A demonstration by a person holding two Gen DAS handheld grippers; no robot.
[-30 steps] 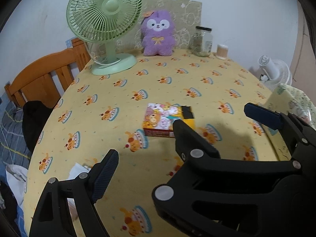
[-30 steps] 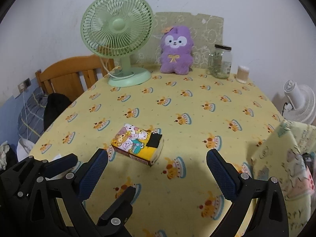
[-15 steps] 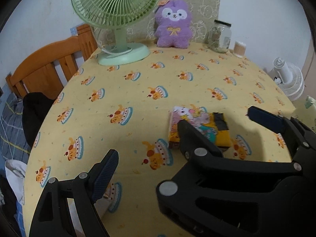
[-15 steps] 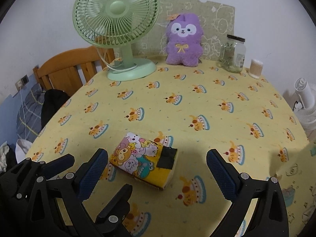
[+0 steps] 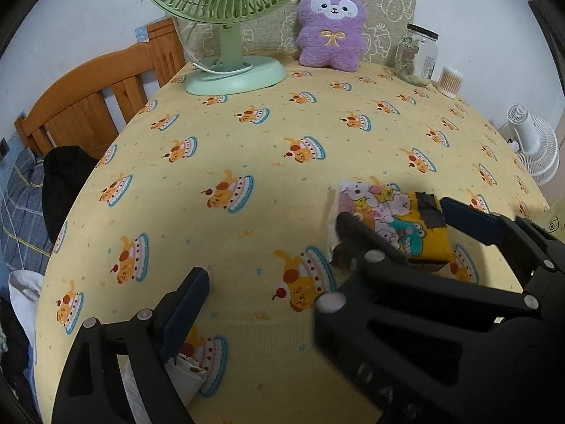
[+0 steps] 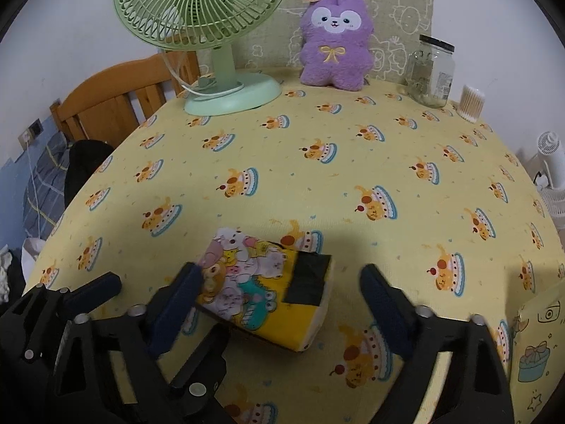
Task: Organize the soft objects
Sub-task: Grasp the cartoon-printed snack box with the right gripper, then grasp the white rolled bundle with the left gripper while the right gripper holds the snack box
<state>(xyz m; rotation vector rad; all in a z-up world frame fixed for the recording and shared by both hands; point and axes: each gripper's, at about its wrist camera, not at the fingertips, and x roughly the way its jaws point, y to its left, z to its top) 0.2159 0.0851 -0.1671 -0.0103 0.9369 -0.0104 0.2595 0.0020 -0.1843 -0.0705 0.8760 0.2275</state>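
Open tablecloth [image 6: 353,162] lay between the cartoon-printed tissue pack [image 6: 268,293] at the near edge and the far row of objects. That row stood along the back: green fan [image 6: 212,46] at left, purple plush [image 6: 335,42] at centre, glass jar [image 6: 432,70] and cotton-swab cup [image 6: 471,104] at right. The right gripper [image 6: 279,304], jaws spread, flanked the pack; the left gripper [image 6: 88,293] crowded its left side. A wooden chair [image 6: 116,106] bounded the table's left edge.

The worktop [image 6: 353,162], under a yellow cake-print cloth, carries a tissue pack [image 6: 268,289], green fan [image 6: 233,95], purple plush [image 6: 335,42], glass jar [image 6: 432,70] and cotton swabs [image 6: 471,104].
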